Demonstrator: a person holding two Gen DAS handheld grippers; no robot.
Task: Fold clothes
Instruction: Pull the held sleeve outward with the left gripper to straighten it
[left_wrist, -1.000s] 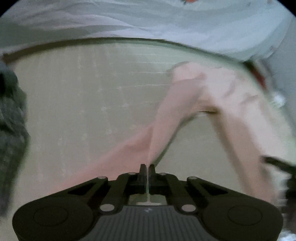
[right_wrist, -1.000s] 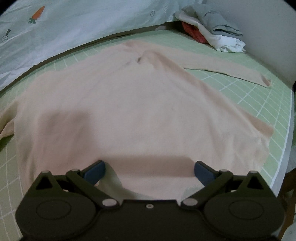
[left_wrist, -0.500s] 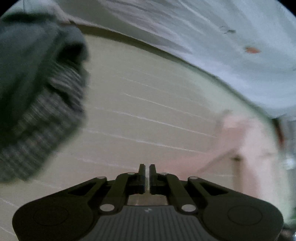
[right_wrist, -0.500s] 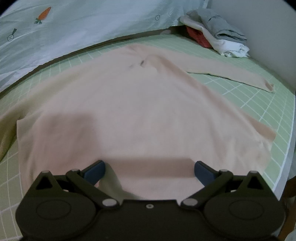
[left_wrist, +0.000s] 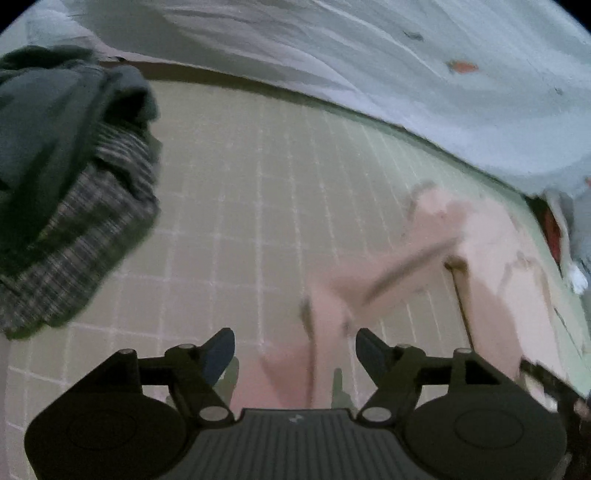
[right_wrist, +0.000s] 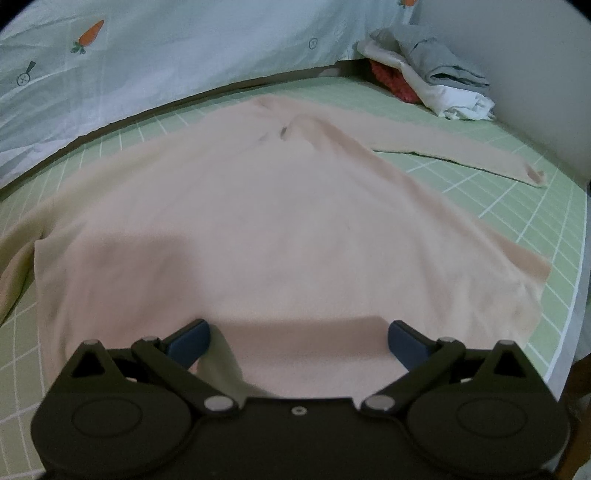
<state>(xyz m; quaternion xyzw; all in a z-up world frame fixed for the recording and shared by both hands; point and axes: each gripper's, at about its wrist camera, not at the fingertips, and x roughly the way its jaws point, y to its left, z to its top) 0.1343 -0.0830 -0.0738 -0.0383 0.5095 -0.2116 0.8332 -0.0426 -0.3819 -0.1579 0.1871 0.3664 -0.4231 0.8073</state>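
Left tongs (left_wrist: 295, 350) released soft sleeve (left_wrist: 388, 273)

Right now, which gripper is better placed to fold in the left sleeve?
Left. The left gripper is open over that sleeve; the right gripper, also open, sits at the sweater hem.

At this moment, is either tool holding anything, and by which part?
Nothing is held. The left tool is open over the sweater's sleeve; the right tool is open above the sweater near its hem.
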